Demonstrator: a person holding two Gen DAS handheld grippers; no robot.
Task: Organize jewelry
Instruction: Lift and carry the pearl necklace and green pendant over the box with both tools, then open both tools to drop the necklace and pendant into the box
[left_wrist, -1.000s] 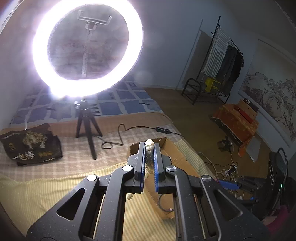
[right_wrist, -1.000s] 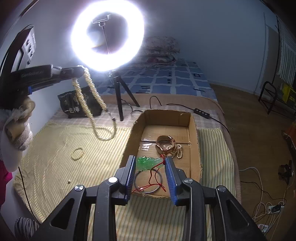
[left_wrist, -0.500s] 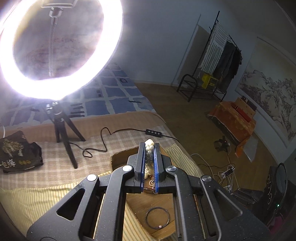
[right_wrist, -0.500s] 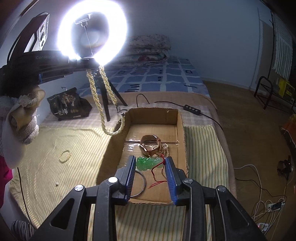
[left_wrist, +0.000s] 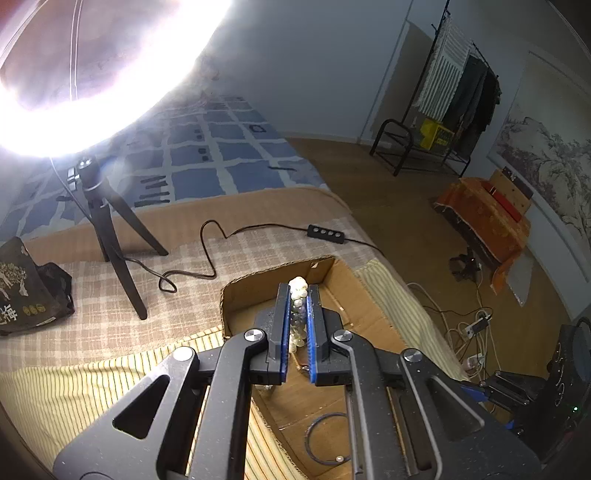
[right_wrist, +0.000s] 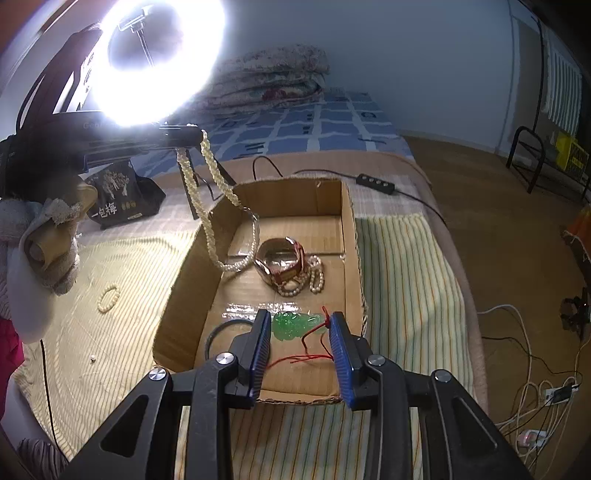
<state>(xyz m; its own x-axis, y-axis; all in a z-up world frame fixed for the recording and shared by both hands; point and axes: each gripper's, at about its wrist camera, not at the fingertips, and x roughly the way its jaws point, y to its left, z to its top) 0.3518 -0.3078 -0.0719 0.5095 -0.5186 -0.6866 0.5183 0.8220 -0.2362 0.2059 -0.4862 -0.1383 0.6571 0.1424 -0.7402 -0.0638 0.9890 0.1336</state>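
Observation:
My left gripper (left_wrist: 298, 295) is shut on a long pearl necklace (left_wrist: 297, 314). In the right wrist view the left gripper (right_wrist: 192, 134) holds the necklace (right_wrist: 207, 225) above the open cardboard box (right_wrist: 347, 221), its lower loop hanging inside the box near the left wall. In the box lie a brown watch (right_wrist: 280, 258), a pearl strand (right_wrist: 314, 277), a green jade pendant (right_wrist: 295, 323) on red cord and a dark bangle (right_wrist: 221, 332). My right gripper (right_wrist: 299, 339) is open and empty over the box's near end.
A small pearl bracelet (right_wrist: 109, 297) and a loose bead (right_wrist: 92, 357) lie on the striped mat left of the box. A ring light on a tripod (left_wrist: 110, 236), its cable and switch (left_wrist: 327, 233), and a black bag (right_wrist: 118, 199) stand behind the box.
My left gripper has carried the pearl necklace rightward from over the mat to over the box, and its loop now hangs inside. My right gripper stays open at the box's near end.

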